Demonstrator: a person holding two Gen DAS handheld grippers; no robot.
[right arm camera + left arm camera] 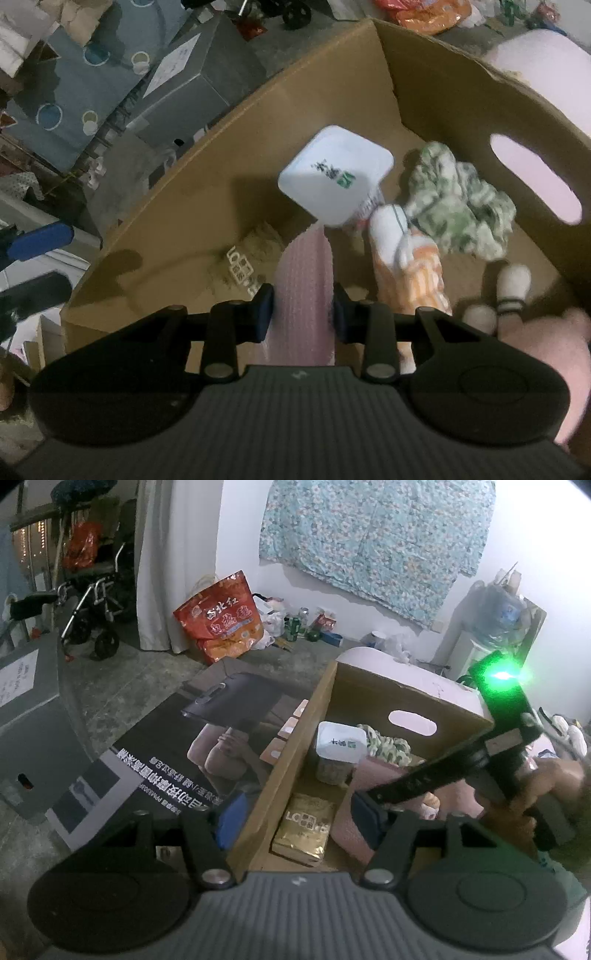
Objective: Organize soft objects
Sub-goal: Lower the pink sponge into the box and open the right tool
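Angling steeply down into the cardboard box (207, 192), the right gripper (303, 314) has its tongs drawn narrow and clamped on a pink cloth (304, 273), which hangs from the pads toward the box floor. Just beyond it lie a white-lidded container (336, 177), an orange-and-white soft toy (410, 266) and a crumpled green patterned cloth (458, 206), all inside the box. The left gripper (299, 819) tilts down over the box's near wall, tongs spread wide with nothing pinched; one blue pad (231, 823) sits outside the wall, the other inside. From the left wrist view, a hand (546, 786) grips the right tool's handle, forearm coming in from the right. A gold packet (304, 823) rests on the box floor.
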